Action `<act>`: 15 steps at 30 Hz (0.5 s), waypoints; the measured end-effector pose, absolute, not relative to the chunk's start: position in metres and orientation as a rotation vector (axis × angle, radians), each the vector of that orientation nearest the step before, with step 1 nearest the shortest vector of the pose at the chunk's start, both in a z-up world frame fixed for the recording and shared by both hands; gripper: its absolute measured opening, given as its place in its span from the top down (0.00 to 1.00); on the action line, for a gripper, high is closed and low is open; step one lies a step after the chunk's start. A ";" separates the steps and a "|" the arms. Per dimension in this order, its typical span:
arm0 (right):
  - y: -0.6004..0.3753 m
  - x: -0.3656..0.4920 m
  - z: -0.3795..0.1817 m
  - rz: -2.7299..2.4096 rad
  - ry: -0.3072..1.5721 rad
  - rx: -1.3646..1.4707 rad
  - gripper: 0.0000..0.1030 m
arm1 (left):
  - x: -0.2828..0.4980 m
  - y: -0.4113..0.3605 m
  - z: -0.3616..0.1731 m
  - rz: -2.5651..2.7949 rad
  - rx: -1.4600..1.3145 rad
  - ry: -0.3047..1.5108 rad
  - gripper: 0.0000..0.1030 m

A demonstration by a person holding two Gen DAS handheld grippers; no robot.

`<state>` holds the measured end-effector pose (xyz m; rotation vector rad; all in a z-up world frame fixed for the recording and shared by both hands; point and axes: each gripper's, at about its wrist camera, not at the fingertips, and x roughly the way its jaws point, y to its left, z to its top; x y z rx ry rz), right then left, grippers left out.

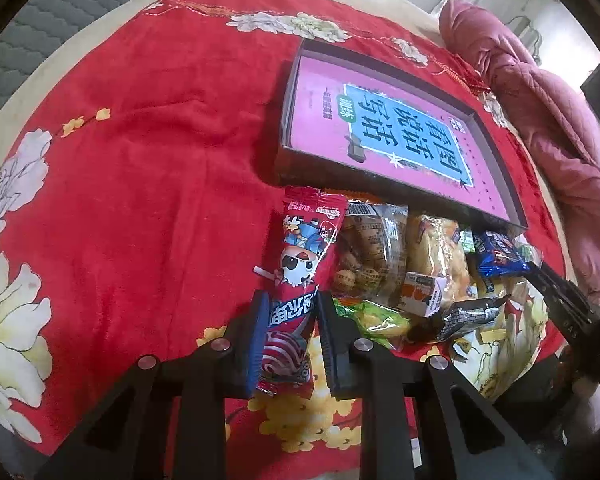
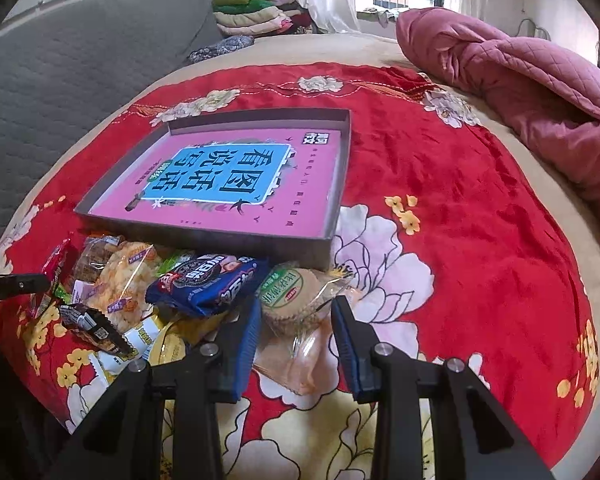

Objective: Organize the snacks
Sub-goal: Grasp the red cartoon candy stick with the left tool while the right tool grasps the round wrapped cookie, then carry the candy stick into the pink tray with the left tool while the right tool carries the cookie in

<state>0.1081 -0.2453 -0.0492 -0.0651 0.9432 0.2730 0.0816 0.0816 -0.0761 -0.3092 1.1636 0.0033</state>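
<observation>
Lying in shallow box (image 2: 342,168): pink book (image 2: 228,184); left fingers (image 1: 260,332) clamp red snack (image 1: 296,280), right fingers (image 2: 246,340) pinch biscuit pack (image 2: 296,300).

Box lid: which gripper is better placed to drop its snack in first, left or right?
Left, marginally. The left gripper is shut on the red snack stick, just below the box lid corner. The right gripper brackets the clear-wrapped biscuit, grip unclear.
</observation>
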 end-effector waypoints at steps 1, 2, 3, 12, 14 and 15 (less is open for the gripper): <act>-0.247 0.107 -0.048 0.274 0.942 -0.057 0.64 | 0.081 0.082 -0.075 0.002 -0.310 1.160 0.76; -0.248 0.106 -0.048 0.273 0.942 -0.052 0.64 | 0.081 0.082 -0.074 0.001 -0.310 1.157 0.76; -0.249 0.105 -0.047 0.272 0.943 -0.046 0.64 | 0.080 0.082 -0.073 0.000 -0.309 1.156 0.76; -0.258 0.098 -0.039 0.259 0.927 -0.007 0.64 | 0.073 0.083 -0.061 -0.006 -0.304 1.130 0.76; -0.259 0.096 -0.036 0.261 0.919 0.000 0.64 | 0.071 0.084 -0.059 -0.008 -0.304 1.125 0.76; -0.259 0.095 -0.035 0.263 0.916 0.002 0.64 | 0.071 0.084 -0.058 -0.007 -0.304 1.124 0.76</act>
